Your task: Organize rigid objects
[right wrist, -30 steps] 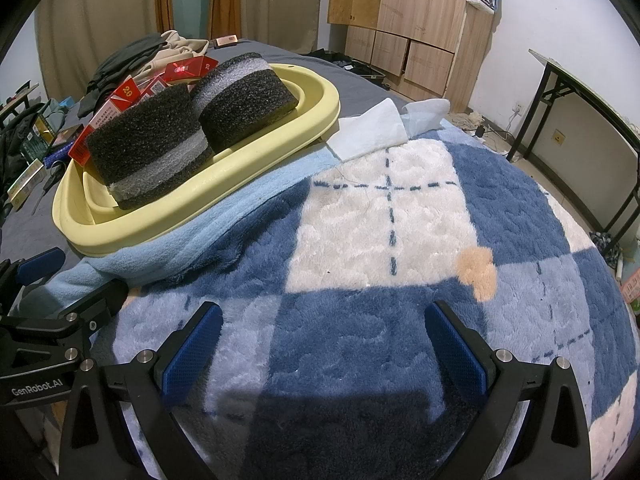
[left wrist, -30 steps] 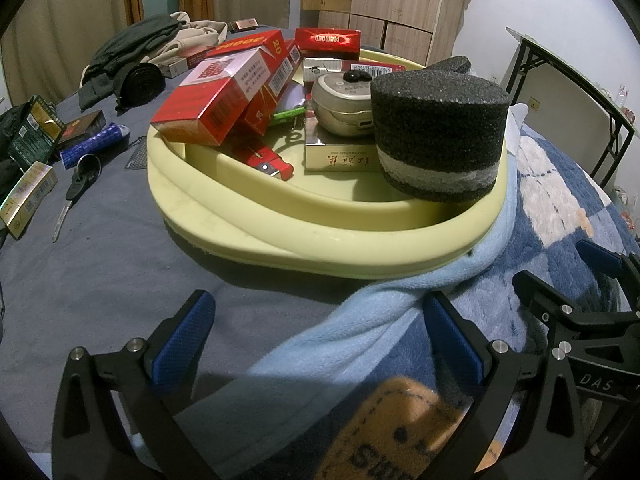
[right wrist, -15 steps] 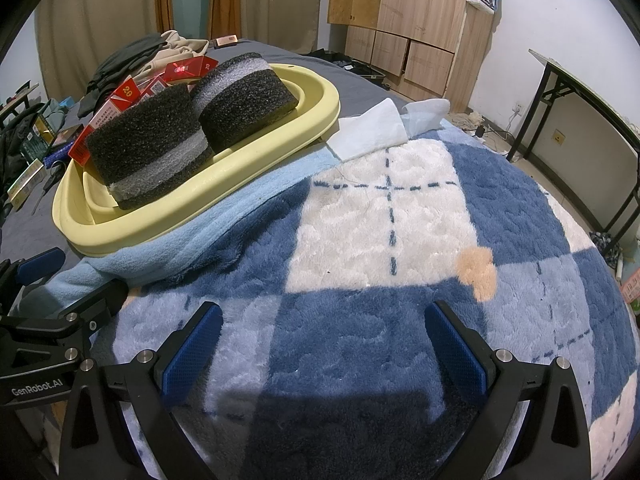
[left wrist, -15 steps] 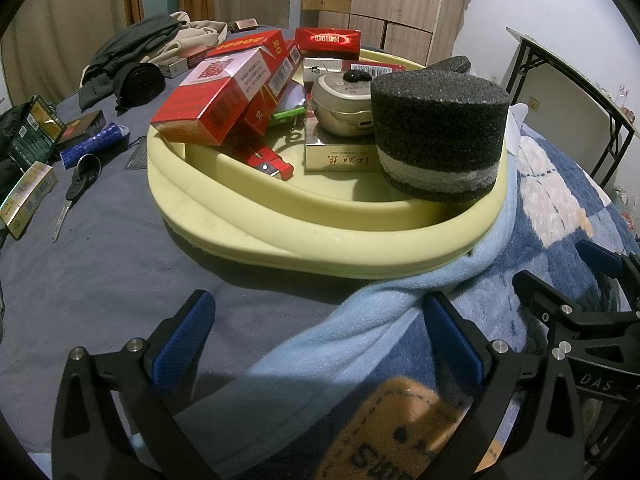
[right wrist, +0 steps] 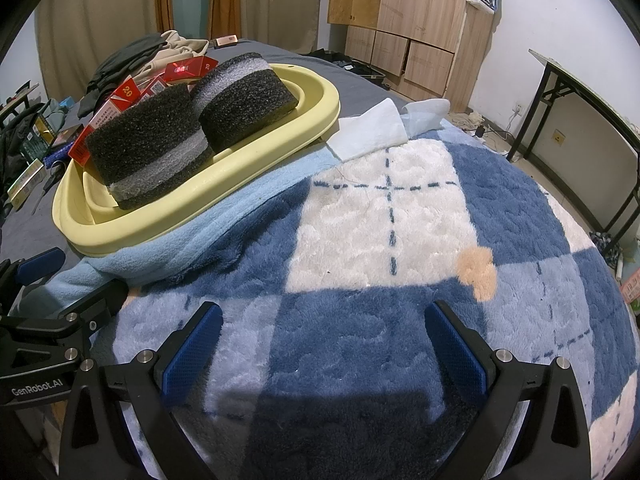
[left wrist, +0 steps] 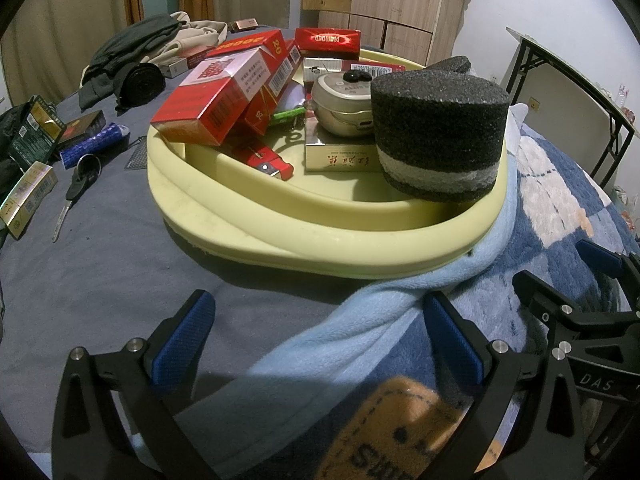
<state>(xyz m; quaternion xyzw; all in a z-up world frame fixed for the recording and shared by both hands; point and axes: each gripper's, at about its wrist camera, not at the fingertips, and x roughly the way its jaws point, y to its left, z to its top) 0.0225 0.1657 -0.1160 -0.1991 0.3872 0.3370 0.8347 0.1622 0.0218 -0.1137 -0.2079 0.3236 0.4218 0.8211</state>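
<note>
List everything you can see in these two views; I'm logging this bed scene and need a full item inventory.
Basin: 1, pale yellow, on the bed.
Foam blocks: 2, black with grey band, in the basin.
Red cigarette packs: several, piled in the basin.
Round tin: 1, silver, on a flat box in the basin.
Scissors: 1, black handles, on the grey sheet left of the basin.
Small boxes: a few, gold and dark, at the far left.
Clothes: heap, dark and beige, behind the basin.
Blanket: 1, blue and white check.
Wardrobe: wood, against the wall.
Left gripper: open, empty.
Right gripper: open, empty.
</note>
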